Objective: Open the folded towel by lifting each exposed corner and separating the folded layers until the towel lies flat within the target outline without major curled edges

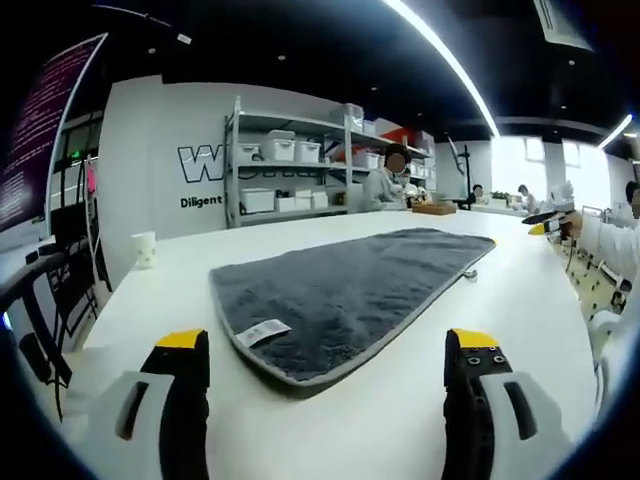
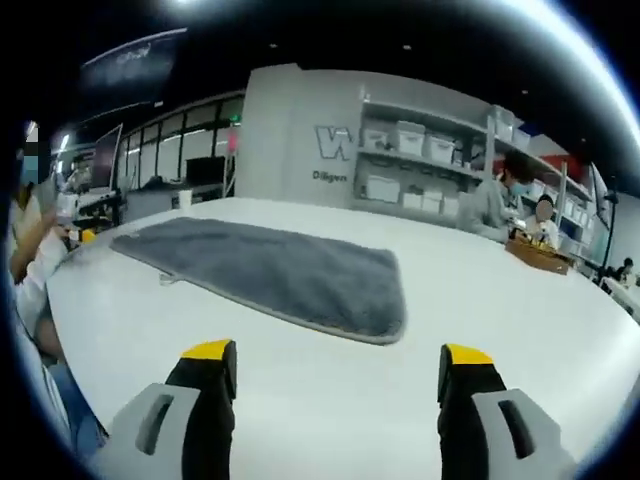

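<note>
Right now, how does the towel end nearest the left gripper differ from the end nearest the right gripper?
The towel end by the left gripper carries a white label near its corner; the end by the right gripper shows none. The left-side end sits closer to its jaws than the right-side end. Both ends are grey, round-cornered, and lie flat on the white table.
</note>
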### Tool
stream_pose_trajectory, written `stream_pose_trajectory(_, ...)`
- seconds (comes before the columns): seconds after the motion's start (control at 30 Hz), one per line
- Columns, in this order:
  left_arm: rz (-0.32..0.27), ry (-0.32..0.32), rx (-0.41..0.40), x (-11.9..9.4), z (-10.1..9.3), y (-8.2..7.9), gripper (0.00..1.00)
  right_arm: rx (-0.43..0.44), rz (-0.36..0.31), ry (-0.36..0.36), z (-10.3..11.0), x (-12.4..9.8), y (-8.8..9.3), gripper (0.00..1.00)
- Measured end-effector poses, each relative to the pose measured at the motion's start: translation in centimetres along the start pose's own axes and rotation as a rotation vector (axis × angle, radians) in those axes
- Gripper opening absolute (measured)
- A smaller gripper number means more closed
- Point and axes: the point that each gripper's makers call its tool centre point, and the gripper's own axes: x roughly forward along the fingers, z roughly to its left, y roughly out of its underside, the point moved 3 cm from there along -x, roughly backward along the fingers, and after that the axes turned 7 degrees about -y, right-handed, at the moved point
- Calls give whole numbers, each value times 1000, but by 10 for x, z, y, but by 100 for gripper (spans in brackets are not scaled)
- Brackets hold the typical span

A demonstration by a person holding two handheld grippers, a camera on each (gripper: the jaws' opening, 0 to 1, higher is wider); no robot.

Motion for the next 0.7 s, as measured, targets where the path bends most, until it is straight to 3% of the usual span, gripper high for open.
stream_pose_trajectory(0.1,1,6,3,0,-1,0,99,7,-13,-40,16,-1,-3,99)
stream_pose_trajectory(0.27,-12,15,14,-1,0,-2,99,0,-7,-89,41,0,-6,99)
stream_pose_trajectory(0.37,-37,24,13,-1,1,-7,99,-3,-4,-96,45,0,-6,99)
stream_pose_trajectory(0.53,-16,16,22,-7,-5,-14,99,-27,19,-99,48,1,-5,99)
stream_pose_trajectory(0.7,17,6,56,-17,-17,-28,99,3,6,-112,44,6,-4,99)
